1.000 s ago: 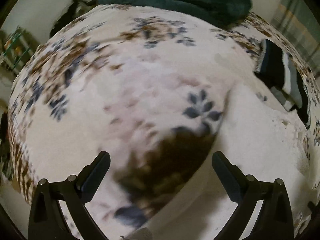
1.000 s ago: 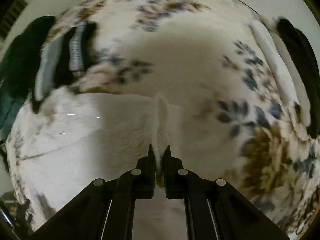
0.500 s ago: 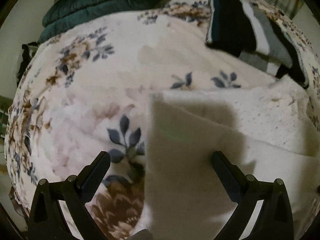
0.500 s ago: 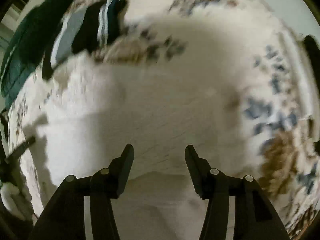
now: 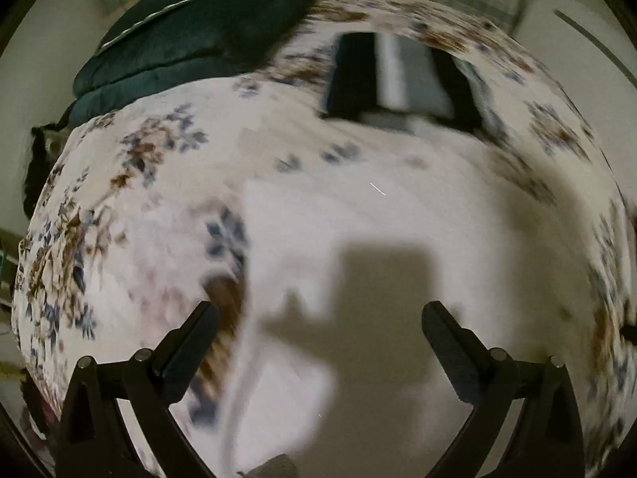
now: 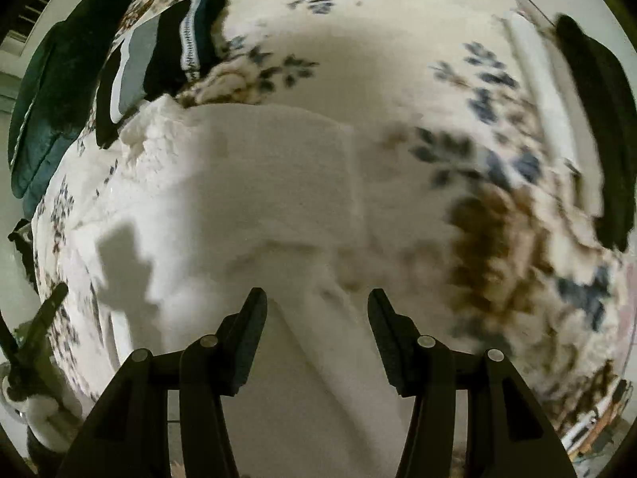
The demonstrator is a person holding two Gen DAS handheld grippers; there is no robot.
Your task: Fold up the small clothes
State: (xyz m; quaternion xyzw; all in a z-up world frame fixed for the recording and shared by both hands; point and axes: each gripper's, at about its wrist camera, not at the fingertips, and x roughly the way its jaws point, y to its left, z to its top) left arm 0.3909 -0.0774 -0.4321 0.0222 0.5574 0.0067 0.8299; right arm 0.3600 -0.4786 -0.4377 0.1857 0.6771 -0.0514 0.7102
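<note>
Both jaws spread, holding nothing: left gripper (image 5: 316, 320), right gripper (image 6: 316, 310). White garment (image 6: 270, 175) lies folded on the floral blanket (image 5: 131, 215), near-centre. Risk: fluffy fold springs open unpressed.

Open floral blanket (image 5: 159, 207) is left free on the left of the white cloth (image 5: 398, 239). The far side is blocked by folded striped clothes (image 5: 398, 79) and a dark green cushion (image 5: 199, 32).
</note>
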